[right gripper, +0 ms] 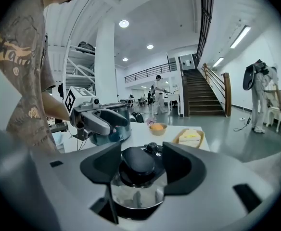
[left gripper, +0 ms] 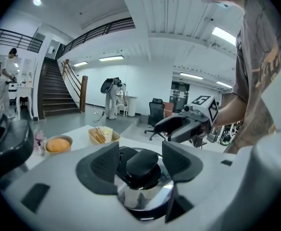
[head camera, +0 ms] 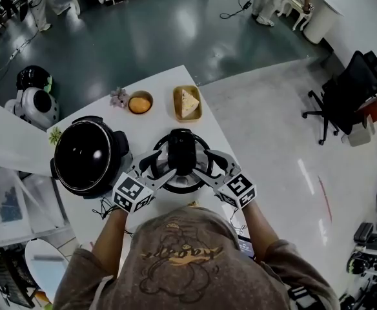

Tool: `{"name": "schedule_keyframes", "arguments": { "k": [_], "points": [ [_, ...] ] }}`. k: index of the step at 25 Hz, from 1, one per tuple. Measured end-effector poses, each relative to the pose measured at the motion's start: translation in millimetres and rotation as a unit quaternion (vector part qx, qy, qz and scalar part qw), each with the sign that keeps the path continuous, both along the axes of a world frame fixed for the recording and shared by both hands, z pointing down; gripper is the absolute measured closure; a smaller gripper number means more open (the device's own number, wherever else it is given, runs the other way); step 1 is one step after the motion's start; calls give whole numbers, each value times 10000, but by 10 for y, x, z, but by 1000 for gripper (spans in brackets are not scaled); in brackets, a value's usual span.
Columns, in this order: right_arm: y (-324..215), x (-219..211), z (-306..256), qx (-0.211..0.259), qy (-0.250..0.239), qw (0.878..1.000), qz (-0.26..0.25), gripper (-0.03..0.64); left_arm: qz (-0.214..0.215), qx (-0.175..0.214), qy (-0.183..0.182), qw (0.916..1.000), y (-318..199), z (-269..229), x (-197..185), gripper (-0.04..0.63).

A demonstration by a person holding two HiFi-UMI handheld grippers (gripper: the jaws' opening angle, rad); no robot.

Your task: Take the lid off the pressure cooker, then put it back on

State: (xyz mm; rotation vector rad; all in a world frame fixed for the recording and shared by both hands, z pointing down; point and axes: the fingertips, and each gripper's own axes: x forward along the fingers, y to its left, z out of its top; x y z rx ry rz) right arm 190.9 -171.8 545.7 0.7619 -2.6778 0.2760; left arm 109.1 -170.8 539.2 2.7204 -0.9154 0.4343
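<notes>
**Steel lid, black knob, both grippers spread around it**

The pressure cooker (head camera: 179, 186) stands on the white worktop (head camera: 156, 124) just in front of the person, with its lid (left gripper: 141, 196) seated on top. The lid is polished steel, so I judge it stiff, fairly heavy and slippery on the dome. The matte black knob (left gripper: 143, 163) at its crown looks like the place to take hold. A twist may be needed to unlock it before any lift.

The left gripper (head camera: 155, 165) and right gripper (head camera: 209, 165) reach in from opposite sides. Each has its jaws apart, with the knob between them and the pads clear of it.

Only the head view shows the larger black cooker (head camera: 85, 155) just beside the pot, and the bowl (head camera: 140, 102) and cake tray (head camera: 187, 103) beyond. The gripper views show the gaps beside the knob. The right one also catches a small valve (right gripper: 152, 147) behind it.
</notes>
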Motion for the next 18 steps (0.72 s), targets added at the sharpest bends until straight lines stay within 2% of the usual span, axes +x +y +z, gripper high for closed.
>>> {"name": "schedule_keyframes", "arguments": {
  "k": [9, 18],
  "points": [
    [-25, -93, 439, -252, 452, 9973, -519, 348, 520, -219, -636, 9964, -31, 492, 129, 304],
    [-12, -224, 716, -422, 675, 9923, -949, 348, 962, -236, -1027, 9898, -81, 762, 271, 299]
  ]
}}
